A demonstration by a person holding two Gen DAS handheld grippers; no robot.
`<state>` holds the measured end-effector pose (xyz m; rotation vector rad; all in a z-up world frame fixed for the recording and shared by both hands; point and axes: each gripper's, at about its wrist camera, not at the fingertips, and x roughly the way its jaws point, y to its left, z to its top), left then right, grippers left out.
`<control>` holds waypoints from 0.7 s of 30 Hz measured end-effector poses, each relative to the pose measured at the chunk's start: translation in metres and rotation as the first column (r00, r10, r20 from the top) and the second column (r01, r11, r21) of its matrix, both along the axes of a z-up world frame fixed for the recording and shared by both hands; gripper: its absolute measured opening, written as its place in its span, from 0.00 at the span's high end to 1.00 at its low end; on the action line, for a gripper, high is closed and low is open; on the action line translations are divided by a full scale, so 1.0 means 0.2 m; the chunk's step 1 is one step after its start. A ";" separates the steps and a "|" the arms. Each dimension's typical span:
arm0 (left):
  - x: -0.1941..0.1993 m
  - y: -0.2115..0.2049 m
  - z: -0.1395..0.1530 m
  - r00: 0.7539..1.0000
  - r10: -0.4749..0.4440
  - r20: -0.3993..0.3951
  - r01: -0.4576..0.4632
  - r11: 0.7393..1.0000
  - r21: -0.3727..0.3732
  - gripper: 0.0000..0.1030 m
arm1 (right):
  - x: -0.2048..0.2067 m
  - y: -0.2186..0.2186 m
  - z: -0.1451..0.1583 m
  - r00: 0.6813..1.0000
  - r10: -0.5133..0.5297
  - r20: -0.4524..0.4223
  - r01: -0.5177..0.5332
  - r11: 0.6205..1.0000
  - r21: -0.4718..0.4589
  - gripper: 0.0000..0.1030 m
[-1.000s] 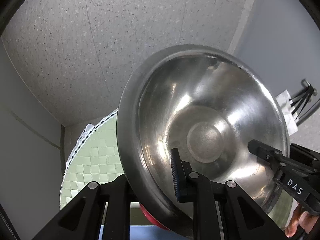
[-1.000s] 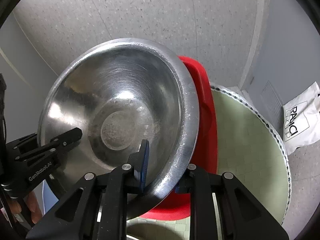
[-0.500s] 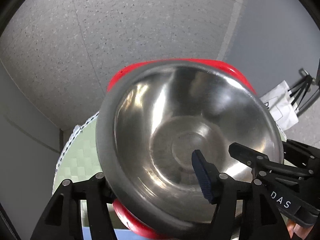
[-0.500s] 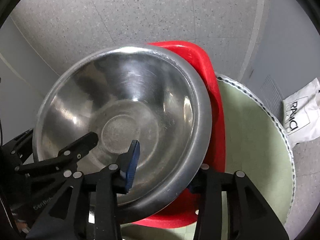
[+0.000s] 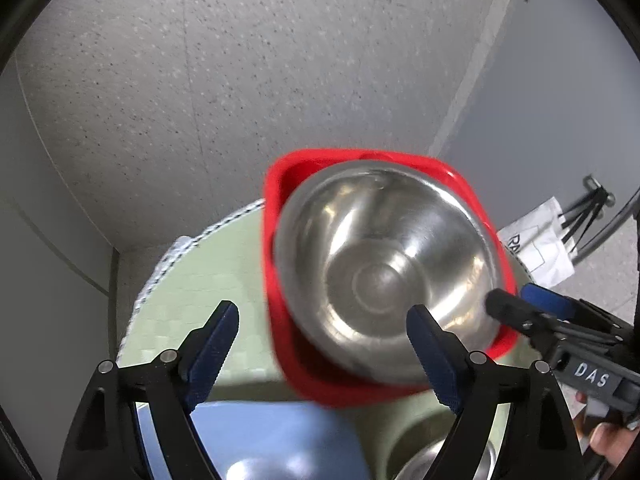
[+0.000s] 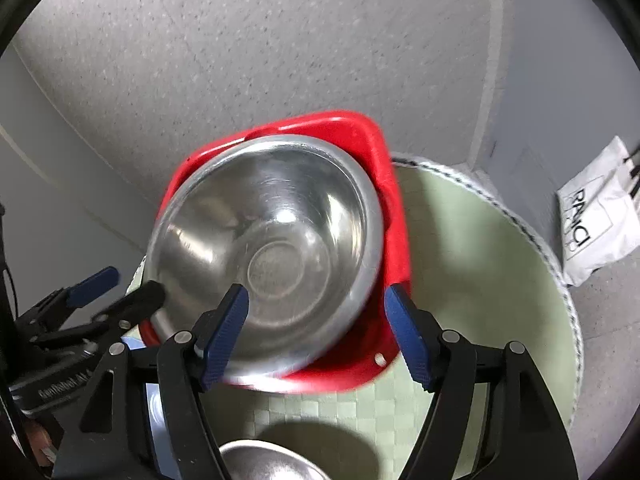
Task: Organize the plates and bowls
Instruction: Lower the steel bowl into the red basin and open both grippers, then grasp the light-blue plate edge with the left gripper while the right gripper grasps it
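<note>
A steel bowl (image 5: 384,264) (image 6: 272,256) sits nested in a red square dish (image 5: 280,200) (image 6: 360,132) on the far part of a round green mat (image 5: 192,312) (image 6: 480,280). My left gripper (image 5: 324,344) hangs just short of the bowl's near left rim. Its jaws are opening and its blue pads (image 5: 216,344) touch nothing. My right gripper (image 6: 316,312) is back from the bowl's near right rim, its jaws also opening. The rim shows between its pads (image 6: 404,328) without touching them. Each gripper appears in the other's view: the right gripper (image 5: 514,298) and the left gripper (image 6: 134,285).
A blue dish (image 5: 260,440) lies on the mat's near side, beside a second steel bowl (image 6: 268,460) (image 5: 440,464). A white printed bag (image 6: 596,224) (image 5: 536,240) lies on the speckled floor to the right. Grey walls stand left and right.
Both grippers went from shut on the steel bowl's rim to open and drew back and up. The bowl dropped from its tilted, lifted pose into the red dish.
</note>
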<state>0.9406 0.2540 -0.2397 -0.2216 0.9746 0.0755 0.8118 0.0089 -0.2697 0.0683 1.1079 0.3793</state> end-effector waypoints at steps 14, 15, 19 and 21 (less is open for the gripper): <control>-0.77 0.25 0.04 0.993 0.103 0.066 -0.110 0.987 0.115 0.08 | -0.60 0.16 0.14 0.993 0.091 0.079 -0.091 0.996 -0.008 0.26; -0.82 0.27 0.00 0.992 0.114 0.050 -0.119 0.986 0.113 0.08 | -0.63 0.20 0.11 0.992 0.112 0.063 -0.111 0.994 -0.011 0.26; -0.91 0.27 -0.09 0.987 0.157 -0.013 -0.154 0.980 0.123 0.08 | -0.69 0.33 0.02 0.980 0.196 0.025 -0.195 0.981 -0.020 0.26; -0.93 0.29 -0.16 0.983 0.174 -0.050 -0.167 0.978 0.122 0.08 | -0.70 0.40 -0.03 0.973 0.232 0.003 -0.232 0.972 -0.033 0.26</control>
